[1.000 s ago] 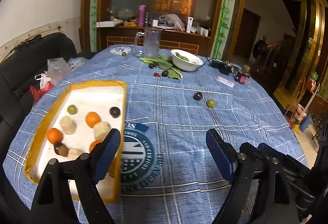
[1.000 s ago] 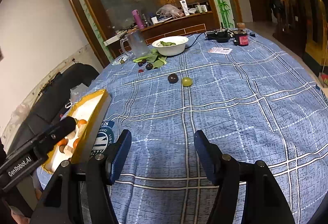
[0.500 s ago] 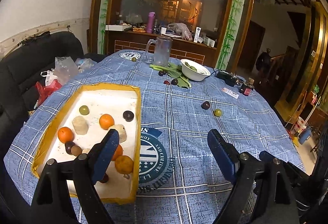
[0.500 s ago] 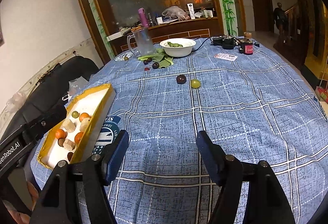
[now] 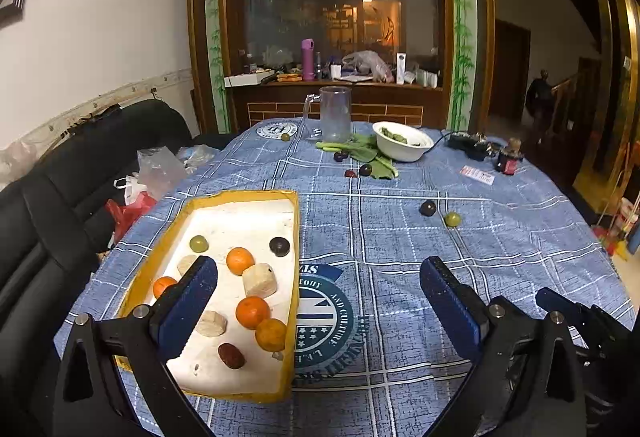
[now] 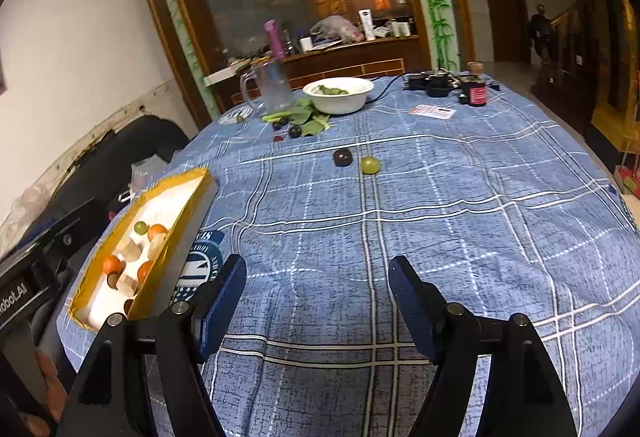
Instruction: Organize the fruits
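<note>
A yellow-rimmed white tray [image 5: 298, 237] lies at the table's left and holds several oranges, pale chunks, a green fruit and dark fruits; it also shows in the right wrist view [image 6: 188, 213]. A dark plum [image 5: 428, 208] and a green fruit [image 5: 452, 219] lie loose mid-table, also in the right wrist view: the plum [image 6: 343, 157] and the green fruit [image 6: 370, 164]. More dark fruits [image 5: 365, 169] lie by green leaves. My left gripper [image 5: 318, 301] is open and empty, above the tray's right edge. My right gripper [image 6: 318, 293] is open and empty, above bare cloth.
A glass mug [image 5: 335, 114], a white bowl of greens [image 5: 402, 147], a small red jar [image 5: 508, 161], a card [image 5: 478, 175] and black cables stand at the far side. A black sofa [image 5: 60, 197] with plastic bags borders the table's left.
Both grippers have pulled back and risen, so more of the tray and table shows. Both stay open and empty. The fruits have not moved.
</note>
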Demonstrator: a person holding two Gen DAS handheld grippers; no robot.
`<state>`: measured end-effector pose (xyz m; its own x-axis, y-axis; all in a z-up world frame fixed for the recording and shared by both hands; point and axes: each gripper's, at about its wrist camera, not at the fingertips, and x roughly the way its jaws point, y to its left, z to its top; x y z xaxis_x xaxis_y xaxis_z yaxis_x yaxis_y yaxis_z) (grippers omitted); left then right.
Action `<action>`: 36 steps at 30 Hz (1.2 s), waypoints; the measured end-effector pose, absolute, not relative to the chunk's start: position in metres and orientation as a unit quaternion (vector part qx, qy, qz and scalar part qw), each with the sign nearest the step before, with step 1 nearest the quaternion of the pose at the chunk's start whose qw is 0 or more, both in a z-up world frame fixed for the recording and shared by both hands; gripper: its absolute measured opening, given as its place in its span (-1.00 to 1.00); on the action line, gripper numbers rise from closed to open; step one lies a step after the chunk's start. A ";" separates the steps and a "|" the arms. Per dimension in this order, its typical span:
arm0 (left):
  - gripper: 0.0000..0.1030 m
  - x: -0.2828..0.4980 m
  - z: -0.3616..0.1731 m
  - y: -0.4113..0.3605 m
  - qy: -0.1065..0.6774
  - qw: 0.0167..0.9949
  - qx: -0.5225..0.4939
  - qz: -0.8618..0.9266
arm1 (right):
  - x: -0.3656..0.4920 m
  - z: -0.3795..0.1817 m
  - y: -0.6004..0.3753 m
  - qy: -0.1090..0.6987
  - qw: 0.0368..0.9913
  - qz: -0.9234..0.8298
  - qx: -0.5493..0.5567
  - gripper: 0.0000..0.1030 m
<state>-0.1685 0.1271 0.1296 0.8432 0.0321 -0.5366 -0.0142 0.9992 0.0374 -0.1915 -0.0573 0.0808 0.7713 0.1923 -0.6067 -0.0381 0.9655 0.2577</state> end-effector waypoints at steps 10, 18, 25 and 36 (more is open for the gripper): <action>0.96 -0.169 0.128 0.134 0.295 0.955 0.002 0.035 | -0.201 0.087 -0.043 0.317 0.945 0.062 0.060 0.55; 0.96 -0.168 0.123 0.147 0.308 0.950 -0.011 0.049 | -0.205 0.088 -0.018 0.313 0.946 0.084 0.024 0.57; 0.96 -0.166 0.120 0.158 0.314 0.948 -0.023 0.050 | -0.205 0.085 -0.001 0.319 0.943 0.091 -0.001 0.58; 0.96 -0.167 0.117 0.178 0.316 0.946 -0.045 0.060 | -0.205 0.084 0.022 0.322 0.940 0.105 -0.029 0.59</action>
